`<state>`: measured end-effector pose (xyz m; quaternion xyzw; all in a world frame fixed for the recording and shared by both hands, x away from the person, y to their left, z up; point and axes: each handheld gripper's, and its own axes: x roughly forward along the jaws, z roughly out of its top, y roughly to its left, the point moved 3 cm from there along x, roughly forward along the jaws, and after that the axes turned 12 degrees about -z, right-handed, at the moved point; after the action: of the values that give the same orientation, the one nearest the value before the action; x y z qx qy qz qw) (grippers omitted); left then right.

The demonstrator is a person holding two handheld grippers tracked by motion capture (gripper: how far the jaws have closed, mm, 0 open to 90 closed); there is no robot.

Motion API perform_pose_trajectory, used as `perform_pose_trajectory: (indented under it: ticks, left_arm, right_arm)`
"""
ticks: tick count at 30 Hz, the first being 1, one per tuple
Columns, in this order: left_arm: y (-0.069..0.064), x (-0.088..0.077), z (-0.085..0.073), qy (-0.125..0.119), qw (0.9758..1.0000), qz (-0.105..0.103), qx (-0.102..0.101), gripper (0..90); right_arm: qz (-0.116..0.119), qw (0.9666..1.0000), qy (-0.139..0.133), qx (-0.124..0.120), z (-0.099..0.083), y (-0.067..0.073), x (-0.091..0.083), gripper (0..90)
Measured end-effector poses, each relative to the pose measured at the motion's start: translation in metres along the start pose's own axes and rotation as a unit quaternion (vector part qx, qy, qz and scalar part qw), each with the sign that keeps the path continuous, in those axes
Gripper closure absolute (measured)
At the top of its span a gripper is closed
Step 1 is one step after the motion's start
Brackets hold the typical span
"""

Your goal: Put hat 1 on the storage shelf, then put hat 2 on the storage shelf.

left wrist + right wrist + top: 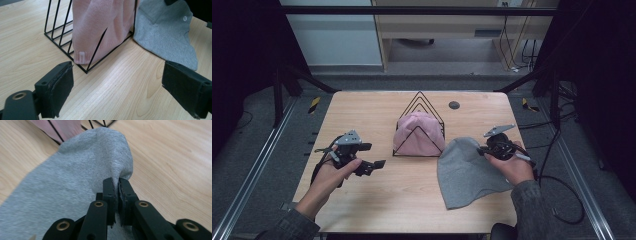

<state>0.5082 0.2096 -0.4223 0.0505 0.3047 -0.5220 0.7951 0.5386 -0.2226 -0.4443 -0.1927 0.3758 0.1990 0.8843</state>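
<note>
A grey knit hat (464, 172) lies on the wooden table (362, 115), right of centre. My right gripper (484, 149) pinches its upper right edge, and in the right gripper view the jaws (117, 187) stand shut on a raised fold of the grey hat (75, 185). A pink knit hat (418, 134) stands inside a black wire rack (420, 102) in the middle of the table; in the left gripper view the pink hat (100, 27) shows a small label at its hem. My left gripper (374, 156) hovers left of the rack, its jaws (117, 87) wide open with nothing between them.
A small dark round disc (454, 105) lies near the table's far edge behind the rack. Metal frame rails (257, 165) run along both sides of the table. Cables (557, 185) trail on the floor at the right.
</note>
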Motion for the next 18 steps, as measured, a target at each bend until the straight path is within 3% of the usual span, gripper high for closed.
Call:
perform_pose_trajectory:
  ticks: [8, 12, 13, 18]
  left_arm:
    - [0.001, -0.002, -0.003, -0.006, 1.0000, 0.001, -0.006, 9.8]
    - [-0.004, -0.004, -0.002, -0.012, 0.9999, -0.003, -0.003, 9.8]
    - [-0.006, -0.005, -0.002, -0.012, 0.9999, -0.005, -0.001, 9.8]
    - [-0.012, -0.005, -0.003, -0.012, 0.9998, -0.013, 0.002, 9.8]
  right_arm:
    - [0.007, 0.9987, -0.046, -0.020, 0.007, 0.016, -0.030, 85.8]
    - [0.017, 0.9968, -0.074, -0.025, 0.013, 0.028, -0.053, 85.9]
    - [0.025, 0.9951, -0.089, -0.037, 0.017, 0.036, -0.065, 86.0]
    - [0.035, 0.9922, -0.109, -0.050, 0.026, 0.048, -0.083, 86.0]
